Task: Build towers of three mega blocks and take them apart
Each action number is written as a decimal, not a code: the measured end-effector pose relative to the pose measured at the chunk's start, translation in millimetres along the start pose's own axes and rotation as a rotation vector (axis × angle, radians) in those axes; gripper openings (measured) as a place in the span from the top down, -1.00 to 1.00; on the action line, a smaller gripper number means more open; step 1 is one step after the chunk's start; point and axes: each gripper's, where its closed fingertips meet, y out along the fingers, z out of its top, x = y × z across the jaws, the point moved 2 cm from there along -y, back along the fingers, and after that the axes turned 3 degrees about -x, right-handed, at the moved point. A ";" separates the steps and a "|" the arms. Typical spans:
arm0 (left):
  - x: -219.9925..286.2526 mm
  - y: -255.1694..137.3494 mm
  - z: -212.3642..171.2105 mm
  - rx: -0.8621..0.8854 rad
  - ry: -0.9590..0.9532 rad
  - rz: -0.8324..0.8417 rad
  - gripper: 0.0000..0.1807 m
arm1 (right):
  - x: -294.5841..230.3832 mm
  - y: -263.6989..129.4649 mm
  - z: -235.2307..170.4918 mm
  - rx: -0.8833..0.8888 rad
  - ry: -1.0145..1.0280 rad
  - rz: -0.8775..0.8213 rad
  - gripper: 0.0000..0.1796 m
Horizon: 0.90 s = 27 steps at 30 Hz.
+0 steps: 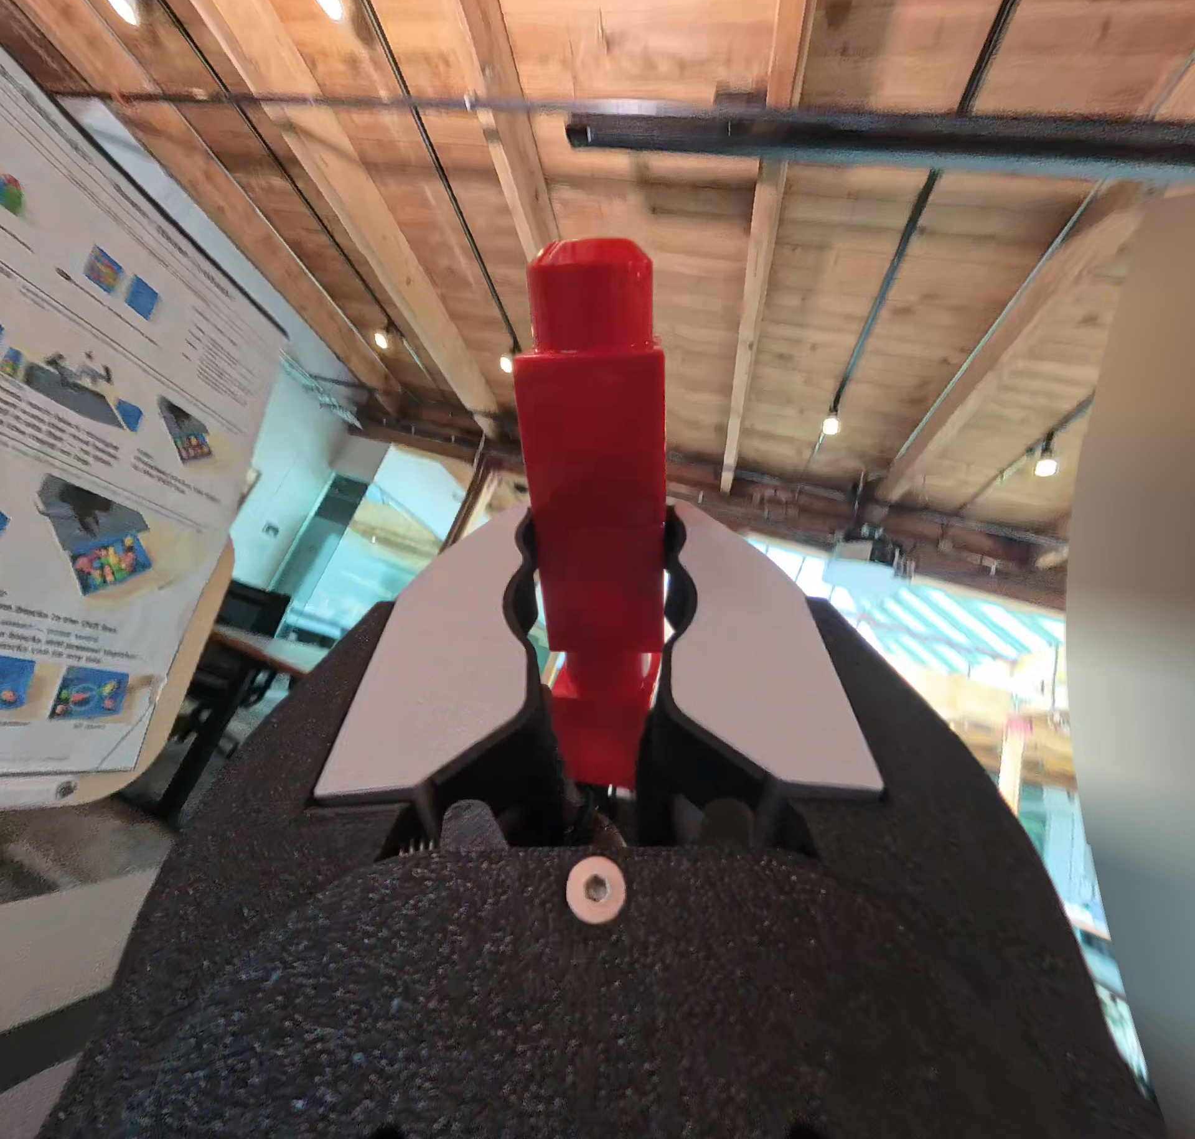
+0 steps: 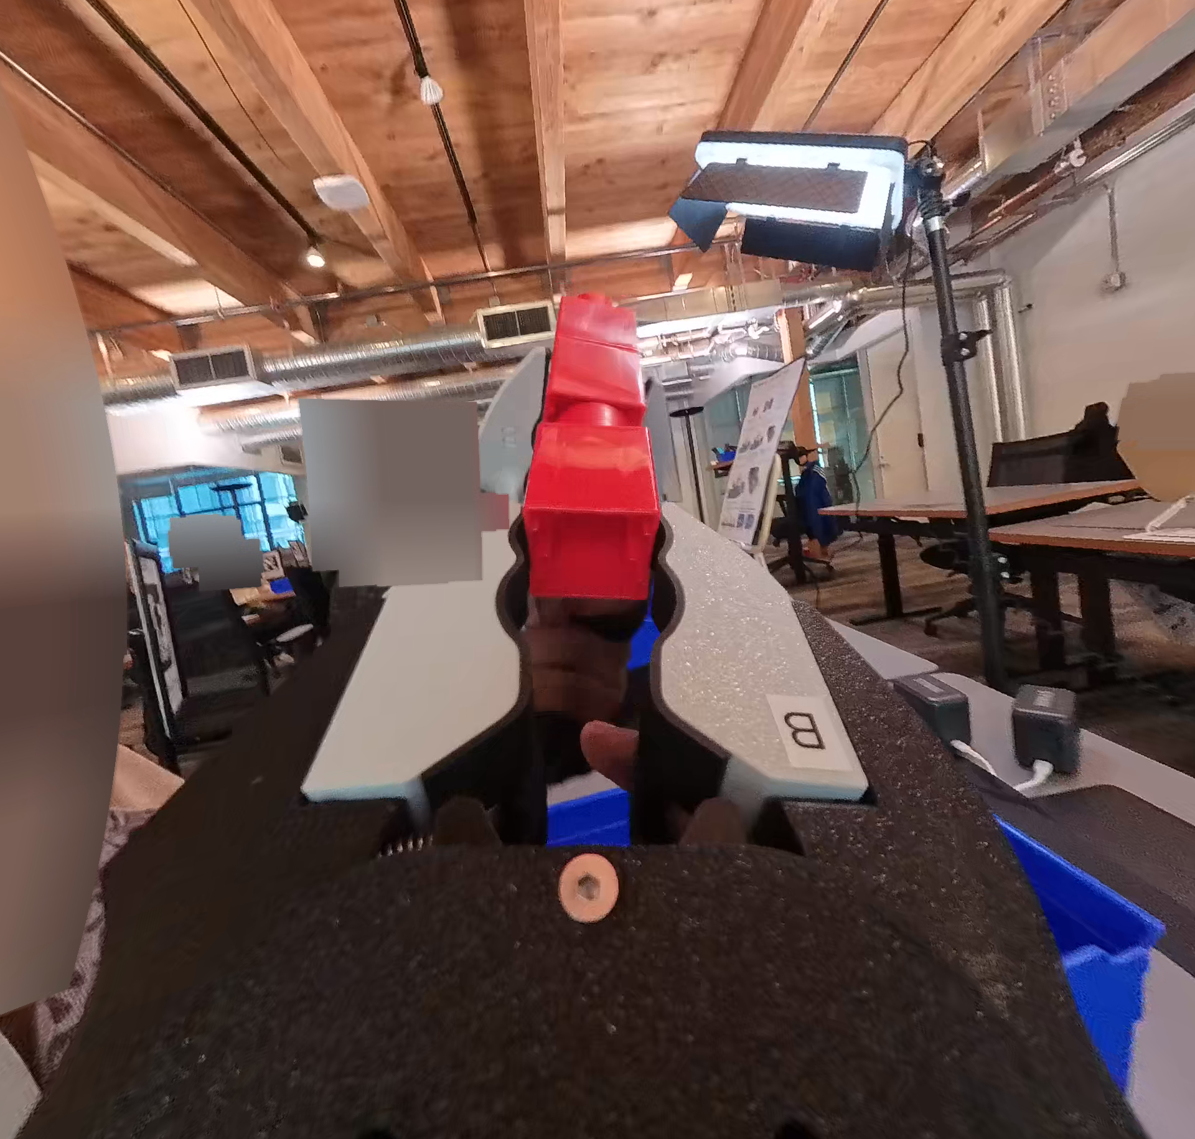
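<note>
Both grippers point up toward the wooden ceiling. My left gripper (image 1: pixel 598 519) is shut on a stack of red mega blocks (image 1: pixel 592 435) that stands out past its fingertips, stud on top. A lower red block (image 1: pixel 595 739) shows deep between the fingers with its stud bared. In the right wrist view, my right gripper (image 2: pixel 588 526) is shut on one red block (image 2: pixel 585 513). Its stud meets the red stack (image 2: pixel 595 358) beyond, which sits between the left gripper's grey fingers (image 2: pixel 511 416). A small gap shows at that joint.
A blue bin (image 2: pixel 1099 953) lies below right. A person's hand (image 2: pixel 582 655) shows through the right jaw gap. A light panel on a black stand (image 2: pixel 802 196) is at right, with desks (image 2: pixel 1067 526) behind. A poster board (image 1: pixel 97 396) stands at left. Some 6 cm of space lies between my two pairs of fingers.
</note>
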 end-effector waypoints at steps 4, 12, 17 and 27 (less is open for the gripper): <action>-11.8 -26.6 40.7 -0.012 0.148 0.098 0.60 | 13.3 -21.2 18.9 -0.036 -0.028 -0.090 0.62; -14.6 -36.3 39.2 -0.198 0.363 0.187 0.60 | 126.5 -221.5 -6.8 -0.888 -0.151 -1.091 0.61; -12.8 -22.3 8.4 -0.318 0.420 0.156 0.60 | 179.3 -286.2 -71.4 -1.050 0.116 -1.264 0.61; -18.5 -16.2 -13.7 -0.418 0.472 0.155 0.59 | 213.8 -307.7 -132.5 -1.198 0.158 -1.341 0.60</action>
